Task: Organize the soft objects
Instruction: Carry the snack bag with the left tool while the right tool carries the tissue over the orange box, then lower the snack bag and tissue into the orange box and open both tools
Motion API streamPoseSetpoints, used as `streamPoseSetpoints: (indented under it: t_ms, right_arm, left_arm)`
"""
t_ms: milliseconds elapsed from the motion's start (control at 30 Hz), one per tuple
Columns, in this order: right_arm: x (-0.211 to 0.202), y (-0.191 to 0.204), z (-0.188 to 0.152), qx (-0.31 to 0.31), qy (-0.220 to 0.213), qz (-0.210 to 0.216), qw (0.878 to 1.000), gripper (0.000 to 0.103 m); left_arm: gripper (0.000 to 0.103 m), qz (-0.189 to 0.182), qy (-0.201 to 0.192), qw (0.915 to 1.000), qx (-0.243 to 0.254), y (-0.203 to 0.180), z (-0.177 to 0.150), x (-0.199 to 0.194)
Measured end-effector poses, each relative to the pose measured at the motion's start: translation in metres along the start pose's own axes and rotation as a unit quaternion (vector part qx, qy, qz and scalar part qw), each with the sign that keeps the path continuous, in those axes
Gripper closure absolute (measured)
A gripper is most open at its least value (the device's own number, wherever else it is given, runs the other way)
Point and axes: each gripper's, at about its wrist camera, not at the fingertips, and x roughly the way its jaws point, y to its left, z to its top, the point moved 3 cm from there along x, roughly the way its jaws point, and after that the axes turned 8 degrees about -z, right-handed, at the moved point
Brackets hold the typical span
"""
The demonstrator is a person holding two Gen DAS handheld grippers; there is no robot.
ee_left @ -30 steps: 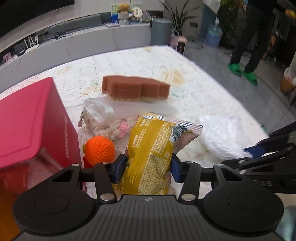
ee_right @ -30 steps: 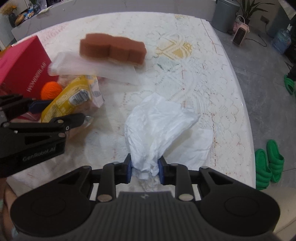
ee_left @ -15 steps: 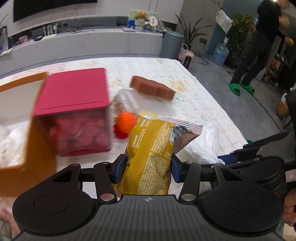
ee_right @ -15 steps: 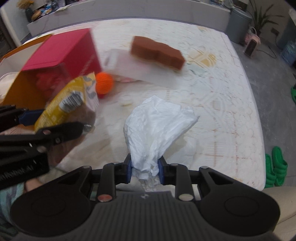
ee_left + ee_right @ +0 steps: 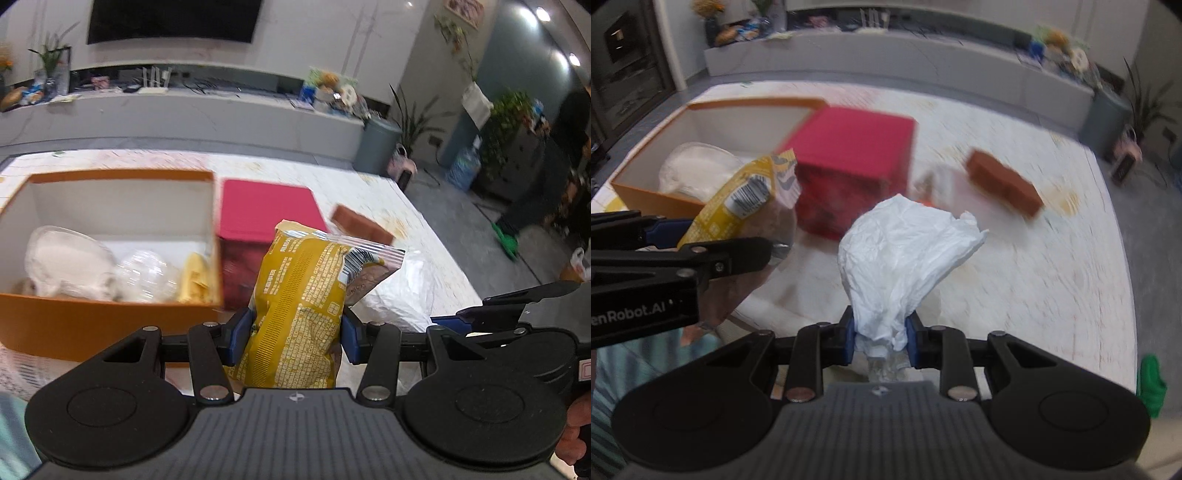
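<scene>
My left gripper is shut on a yellow snack bag, held up above the table's near edge. The same yellow snack bag shows at the left of the right wrist view. My right gripper is shut on a crumpled white plastic bag, lifted off the table. An open orange box with white inner walls lies ahead on the left; it holds clear and white soft packets and something yellow. The orange box is also far left in the right wrist view.
A red box stands right of the orange box. A brown sponge rests on a clear packet further right on the white patterned table. A grey bin and a person stand beyond the table.
Both grippers rose and swung left with their loads. The orange box has come into view, and the red box and sponge have slid right and further off.
</scene>
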Motion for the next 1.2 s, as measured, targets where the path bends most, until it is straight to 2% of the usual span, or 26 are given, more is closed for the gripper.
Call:
streamPoseSetpoints:
  t_ms: [333, 567, 667, 800, 1000, 1200]
  right_arm:
    - [-0.026, 0.067, 0.063, -0.062, -0.061, 0.029, 0.996, 0.078]
    - [-0.016, 0.106, 0.108, -0.092, -0.07, 0.056, 0.992, 0.078]
    - [-0.001, 0.119, 0.125, -0.102, -0.064, 0.07, 0.99, 0.078]
    - [0.027, 0.133, 0.143, -0.118, -0.049, 0.068, 0.99, 0.078]
    - [0.074, 0.143, 0.164, -0.127, -0.022, 0.07, 0.989, 0.078]
    - [0.128, 0.151, 0.176, -0.142, 0.023, 0.061, 0.988, 0.078]
  left_arm:
    - [0.046, 0.032, -0.052, 0.9979, -0.021, 0.058, 0.034, -0.037]
    - [0.046, 0.074, -0.068, 0.9938, -0.047, 0.106, 0.059, -0.045]
    - [0.046, 0.084, -0.06, 0.9927, -0.063, 0.129, 0.071, -0.039]
    - [0.046, 0.089, -0.041, 0.9919, -0.081, 0.157, 0.08, -0.025]
    - [0.046, 0.081, 0.005, 0.9924, -0.092, 0.182, 0.085, 0.017]
    - [0.046, 0.094, 0.057, 0.9867, -0.119, 0.199, 0.078, 0.06]
